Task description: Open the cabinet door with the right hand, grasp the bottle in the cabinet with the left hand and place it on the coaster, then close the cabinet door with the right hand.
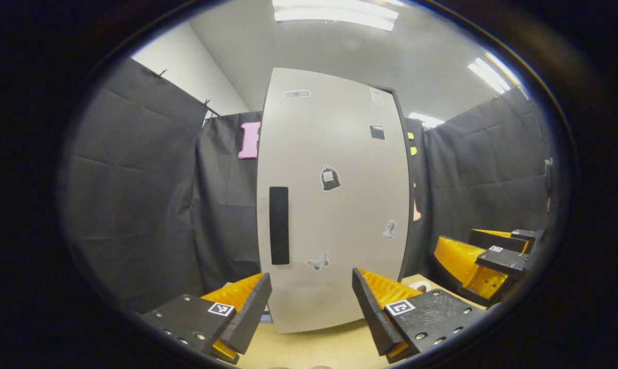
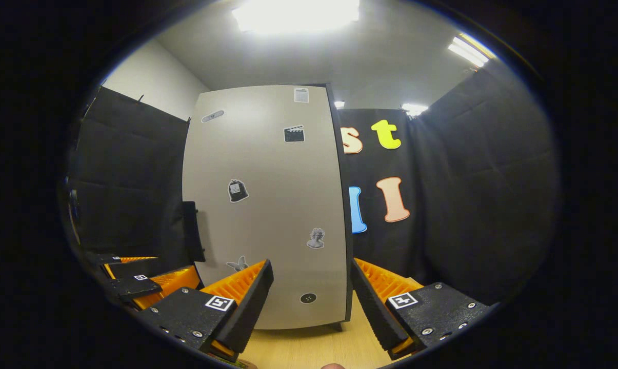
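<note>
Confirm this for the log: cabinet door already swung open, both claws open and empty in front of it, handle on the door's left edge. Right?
One thing is wrong: the cabinet door is shut, flush and covering the whole front in the left gripper view. The rest holds: the left claw and right claw are open and empty in front of it, and the dark handle sits on the door's left edge.

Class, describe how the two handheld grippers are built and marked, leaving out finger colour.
The left gripper and right gripper match: two wedge-shaped fingers with ribbed inner faces, each backed by a flat plate studded with small screws and carrying a square black-and-white tag. No cables or sleeves are visible.
</note>
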A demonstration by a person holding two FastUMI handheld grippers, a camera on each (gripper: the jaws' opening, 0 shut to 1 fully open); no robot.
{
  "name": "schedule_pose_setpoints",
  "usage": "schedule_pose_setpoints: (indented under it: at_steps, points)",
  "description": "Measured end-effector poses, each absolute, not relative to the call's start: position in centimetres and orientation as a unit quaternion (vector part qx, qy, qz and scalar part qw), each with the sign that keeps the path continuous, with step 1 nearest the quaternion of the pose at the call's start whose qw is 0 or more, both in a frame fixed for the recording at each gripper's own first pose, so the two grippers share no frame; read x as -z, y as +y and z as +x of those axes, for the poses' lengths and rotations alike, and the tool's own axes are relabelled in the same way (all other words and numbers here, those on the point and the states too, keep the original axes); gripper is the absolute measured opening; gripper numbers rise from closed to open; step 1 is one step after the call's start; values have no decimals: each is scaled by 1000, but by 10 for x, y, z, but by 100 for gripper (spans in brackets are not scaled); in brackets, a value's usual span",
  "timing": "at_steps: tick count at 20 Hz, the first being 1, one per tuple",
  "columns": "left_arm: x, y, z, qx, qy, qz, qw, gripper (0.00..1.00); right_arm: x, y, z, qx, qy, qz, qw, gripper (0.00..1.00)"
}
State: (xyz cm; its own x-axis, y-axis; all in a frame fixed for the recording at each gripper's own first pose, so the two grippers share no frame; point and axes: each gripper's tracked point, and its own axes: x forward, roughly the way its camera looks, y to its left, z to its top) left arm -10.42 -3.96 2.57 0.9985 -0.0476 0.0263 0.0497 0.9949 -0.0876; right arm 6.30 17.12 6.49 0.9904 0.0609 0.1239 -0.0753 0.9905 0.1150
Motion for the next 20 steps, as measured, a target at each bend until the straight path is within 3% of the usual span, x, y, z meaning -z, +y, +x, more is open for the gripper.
schedule_pose_setpoints:
  at_steps: [11, 18, 20]
  points:
    - [-31, -32, -100, 21, -18, -33, 999, 89, -78, 168, 68, -22, -78, 52, 995, 90]
    - [-29, -22, -84, 29, -22, -46, 998, 92, -87, 187, 80, -50, -81, 60, 994, 93]
    - [-28, -20, -83, 35, -19, -46, 998, 89, -90, 190, 83, -56, -85, 64, 993, 93]
